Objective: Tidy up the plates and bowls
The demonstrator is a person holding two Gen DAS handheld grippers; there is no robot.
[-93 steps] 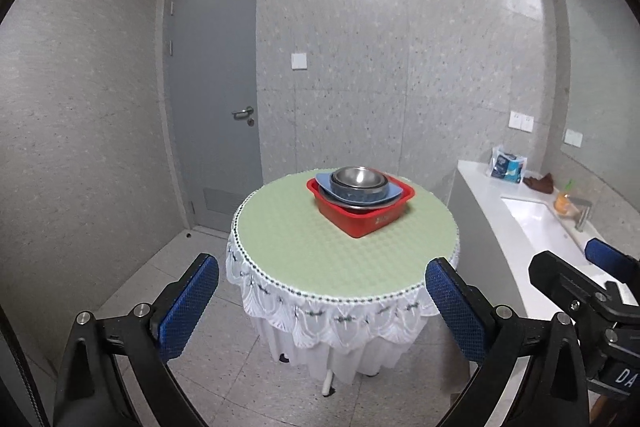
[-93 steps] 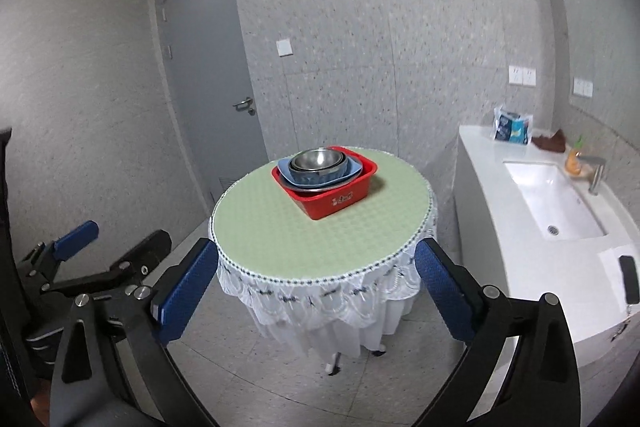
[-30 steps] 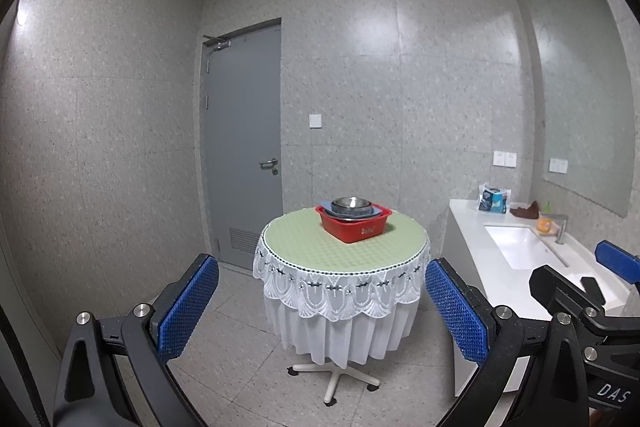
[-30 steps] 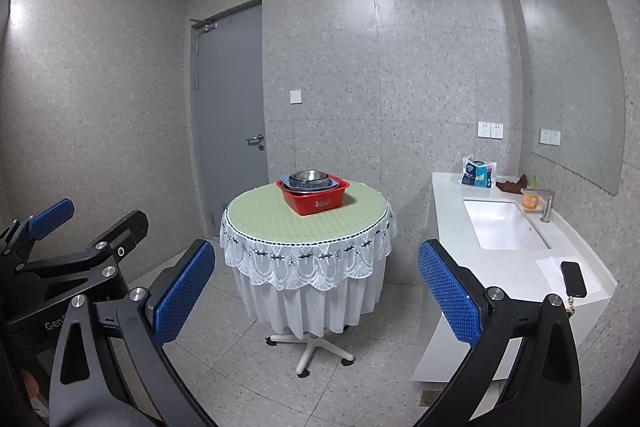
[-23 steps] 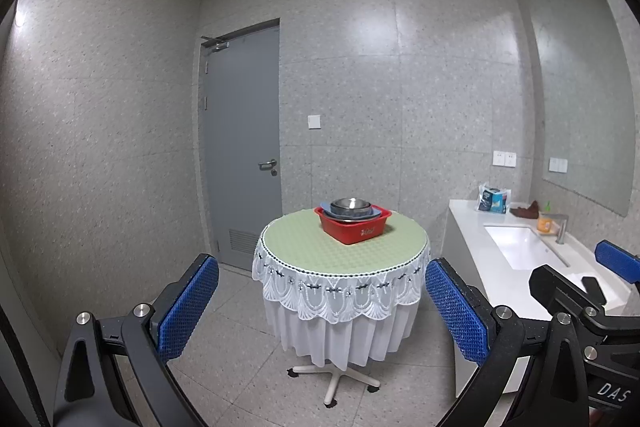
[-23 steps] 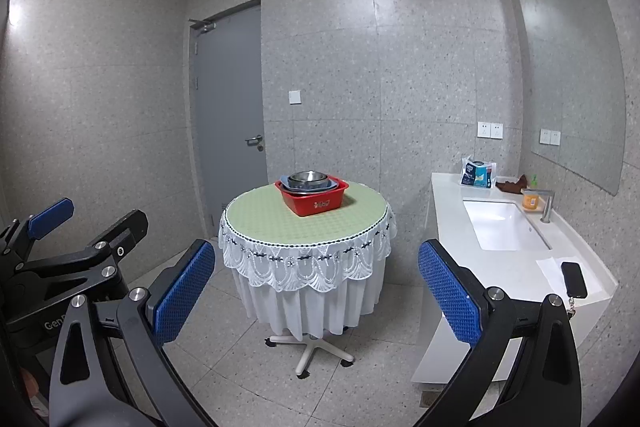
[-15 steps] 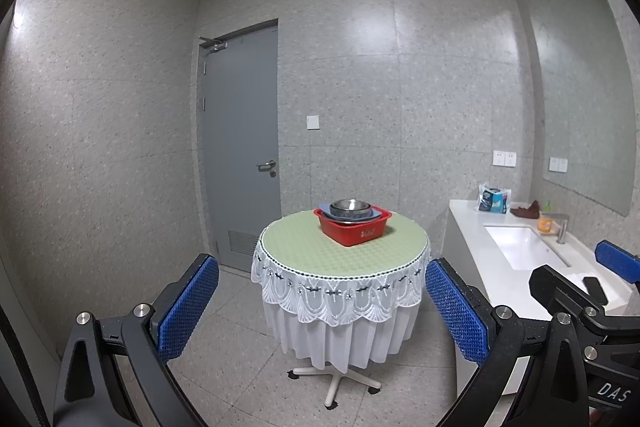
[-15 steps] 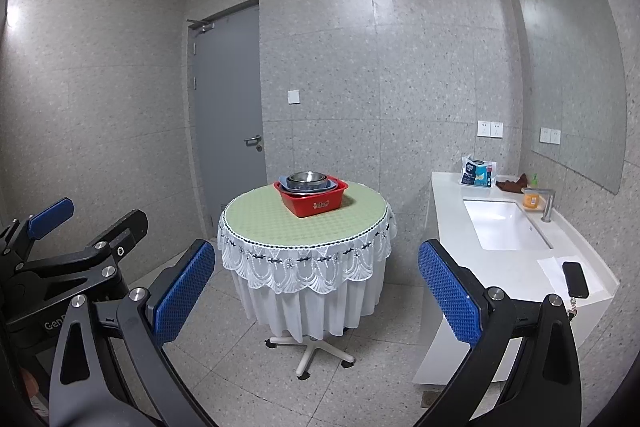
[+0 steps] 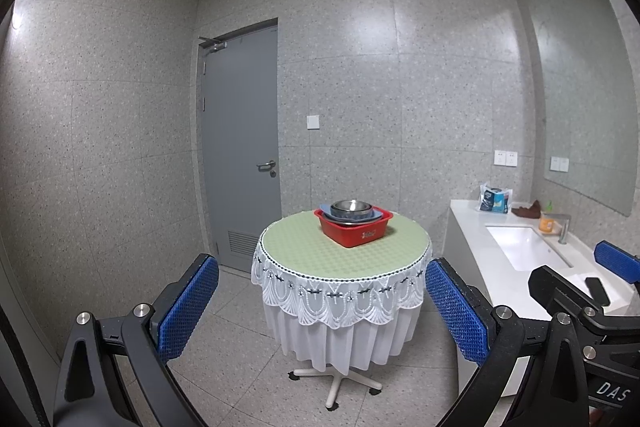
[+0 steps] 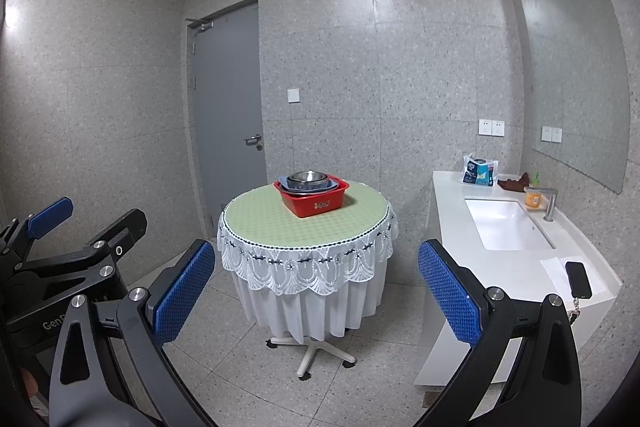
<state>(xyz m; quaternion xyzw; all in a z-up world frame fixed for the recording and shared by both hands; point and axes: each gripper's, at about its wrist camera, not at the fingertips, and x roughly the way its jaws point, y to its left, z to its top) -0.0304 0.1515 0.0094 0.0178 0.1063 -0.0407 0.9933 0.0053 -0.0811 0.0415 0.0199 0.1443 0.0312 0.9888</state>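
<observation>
A red plastic basin (image 9: 354,231) (image 10: 314,202) sits on the far half of a round table (image 9: 320,259) (image 10: 280,227) with a green cloth. Inside it lies a blue plate (image 9: 326,207) (image 10: 283,180), and steel bowls (image 9: 351,207) (image 10: 307,178) are nested on top. My left gripper (image 9: 322,307) is open and empty, well short of the table. My right gripper (image 10: 316,293) is open and empty too, equally far back. The right gripper's body shows at the right edge of the left wrist view, and the left gripper's body at the left edge of the right wrist view.
A white counter (image 10: 512,267) with a sink (image 10: 506,223) runs along the right wall, bearing a tissue pack (image 10: 479,171), an orange bottle (image 10: 533,198) and a black phone (image 10: 578,279). A grey door (image 9: 240,147) is at the back left. Tiled floor surrounds the table's wheeled base (image 10: 310,349).
Over three seconds both grippers drew far back from the table, so the whole room shows. In the last second the views shifted only slightly. Both stayed open.
</observation>
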